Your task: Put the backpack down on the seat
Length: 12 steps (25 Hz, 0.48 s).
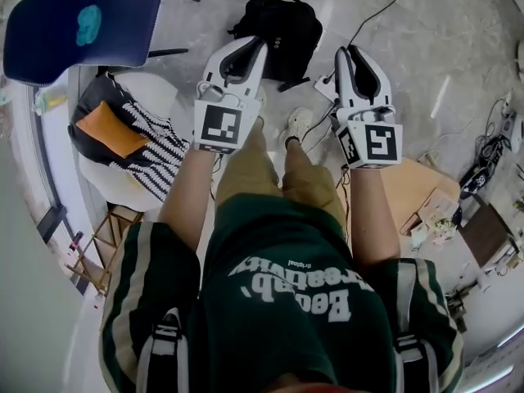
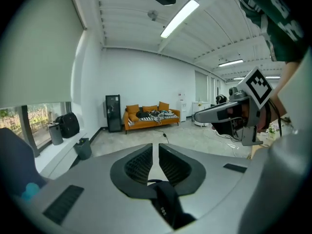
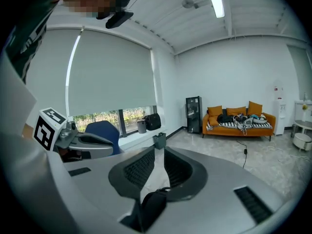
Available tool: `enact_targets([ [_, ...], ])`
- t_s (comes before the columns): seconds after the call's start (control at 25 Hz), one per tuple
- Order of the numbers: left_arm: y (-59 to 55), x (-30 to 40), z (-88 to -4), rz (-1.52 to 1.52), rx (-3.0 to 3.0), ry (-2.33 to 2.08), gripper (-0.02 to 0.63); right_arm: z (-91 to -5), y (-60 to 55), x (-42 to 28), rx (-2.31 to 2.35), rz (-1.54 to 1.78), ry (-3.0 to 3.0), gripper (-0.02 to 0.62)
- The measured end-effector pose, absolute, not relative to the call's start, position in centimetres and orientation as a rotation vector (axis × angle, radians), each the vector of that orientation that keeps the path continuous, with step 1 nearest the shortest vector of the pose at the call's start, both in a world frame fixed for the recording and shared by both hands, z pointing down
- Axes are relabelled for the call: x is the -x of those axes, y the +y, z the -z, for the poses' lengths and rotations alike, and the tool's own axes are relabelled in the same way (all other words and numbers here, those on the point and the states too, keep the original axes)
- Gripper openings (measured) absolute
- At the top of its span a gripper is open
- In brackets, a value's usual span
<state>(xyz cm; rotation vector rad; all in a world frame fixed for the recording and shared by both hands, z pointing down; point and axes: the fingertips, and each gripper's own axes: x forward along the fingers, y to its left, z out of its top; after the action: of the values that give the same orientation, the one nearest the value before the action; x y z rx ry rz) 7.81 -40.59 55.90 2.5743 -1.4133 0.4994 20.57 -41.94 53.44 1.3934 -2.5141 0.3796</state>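
A black backpack (image 1: 277,29) lies on the grey floor ahead of the person's feet. It is apart from both grippers. The blue chair (image 1: 78,21) stands to its left with its seat bare; its edge also shows in the right gripper view (image 3: 101,132). My left gripper (image 1: 255,44) is held level at waist height, shut, with nothing between its pads (image 2: 159,149). My right gripper (image 1: 347,52) is held beside it, also shut and empty (image 3: 159,153). Neither gripper view shows the floor backpack.
A white round pouf (image 1: 123,178) with a striped cloth and an orange cushion sits left of the person. A cable (image 1: 372,11) runs across the floor. A cardboard box (image 1: 409,191) stands at the right. An orange sofa (image 2: 148,116) and another black bag (image 2: 68,125) are far off.
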Motion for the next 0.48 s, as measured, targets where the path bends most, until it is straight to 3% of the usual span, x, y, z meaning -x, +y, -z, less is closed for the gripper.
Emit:
enact_targets([
  [0.08, -41.5, -7.4, -58.8, -0.496, -2.562, -1.352, 0.098, -56.5, -42.8, -19.5, -1.386, -0.411, -2.482, 0.084],
  [0.12, -41.9, -7.2, -60.3, -0.493, -2.555, -1.319, 0.154, -58.1, -43.2, -19.0, -1.385, -0.44, -2.471, 0.165],
  [0.16, -42.3, -7.0, -61.8, -0.487, -2.546, -1.287, 0.177, -59.8, -43.6, -18.6, -1.385, -0.477, -2.467, 0.192],
  [0.48, -44.8, -6.1, -74.1, -0.519, -2.472, -1.109, 0.266, -73.0, -45.1, -18.2, -1.38, -0.681, -2.368, 0.244],
])
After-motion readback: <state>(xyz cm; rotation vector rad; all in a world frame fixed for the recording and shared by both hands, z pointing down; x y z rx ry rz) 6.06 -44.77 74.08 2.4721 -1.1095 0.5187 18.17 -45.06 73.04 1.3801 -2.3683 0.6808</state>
